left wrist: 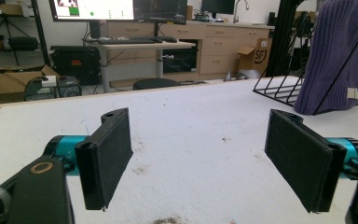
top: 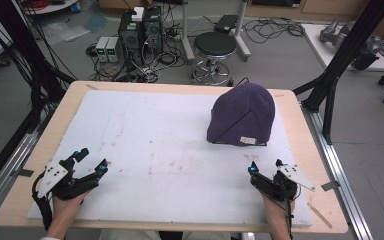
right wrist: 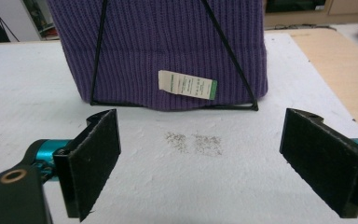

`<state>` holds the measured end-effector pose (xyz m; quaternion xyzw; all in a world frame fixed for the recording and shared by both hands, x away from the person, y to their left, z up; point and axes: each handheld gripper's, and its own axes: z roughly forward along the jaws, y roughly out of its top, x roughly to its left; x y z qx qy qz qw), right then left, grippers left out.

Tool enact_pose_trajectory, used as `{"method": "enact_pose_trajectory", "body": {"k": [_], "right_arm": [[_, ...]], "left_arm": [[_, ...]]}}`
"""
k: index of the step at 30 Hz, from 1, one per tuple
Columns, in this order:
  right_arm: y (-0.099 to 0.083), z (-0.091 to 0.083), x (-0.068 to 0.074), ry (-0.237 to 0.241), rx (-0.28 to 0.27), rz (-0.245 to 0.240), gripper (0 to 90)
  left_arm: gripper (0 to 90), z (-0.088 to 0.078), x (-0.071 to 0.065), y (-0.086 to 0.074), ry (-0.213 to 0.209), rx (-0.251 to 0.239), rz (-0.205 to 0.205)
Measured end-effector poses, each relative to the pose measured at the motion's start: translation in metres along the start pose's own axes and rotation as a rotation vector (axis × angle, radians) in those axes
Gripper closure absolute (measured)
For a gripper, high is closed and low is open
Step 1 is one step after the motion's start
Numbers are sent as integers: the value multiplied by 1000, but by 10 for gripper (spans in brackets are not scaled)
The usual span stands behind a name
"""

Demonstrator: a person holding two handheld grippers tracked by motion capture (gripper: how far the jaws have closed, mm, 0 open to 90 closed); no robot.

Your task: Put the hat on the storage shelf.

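Note:
A purple knitted beanie [top: 242, 117] sits over a black wire stand [top: 240, 143] at the right back of the white foam sheet [top: 155, 150]. A white label [right wrist: 187, 84] hangs from its front hem. My right gripper [top: 266, 167] rests open on the sheet just in front of the beanie [right wrist: 163, 51], jaws wide apart with nothing between them. My left gripper [top: 92, 161] lies open near the front left corner, far from the beanie [left wrist: 340, 56], which appears at the right in the left gripper view. Its jaws hold nothing.
The foam sheet lies on a wooden table [top: 25, 190]. Faint dirty marks [right wrist: 196, 143] stain the sheet in front of the beanie. Black frame posts [top: 340, 55] stand at the table's right, and a stool [top: 214, 47] and computer boxes [top: 140, 30] are on the floor beyond.

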<state>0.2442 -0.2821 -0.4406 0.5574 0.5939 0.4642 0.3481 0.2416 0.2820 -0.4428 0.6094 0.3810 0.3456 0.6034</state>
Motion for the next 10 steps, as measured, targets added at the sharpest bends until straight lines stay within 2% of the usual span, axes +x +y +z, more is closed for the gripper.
{"method": "enact_pose_trajectory", "body": {"k": [2,10], "right_arm": [[0,0,-1,4,10,18,116],[-1,3,-1,11,34,3,116]], "left_arm": [[231,0,0,0,-1,-1,-4],[229,1,0,-1,-9,11,-1]]}}
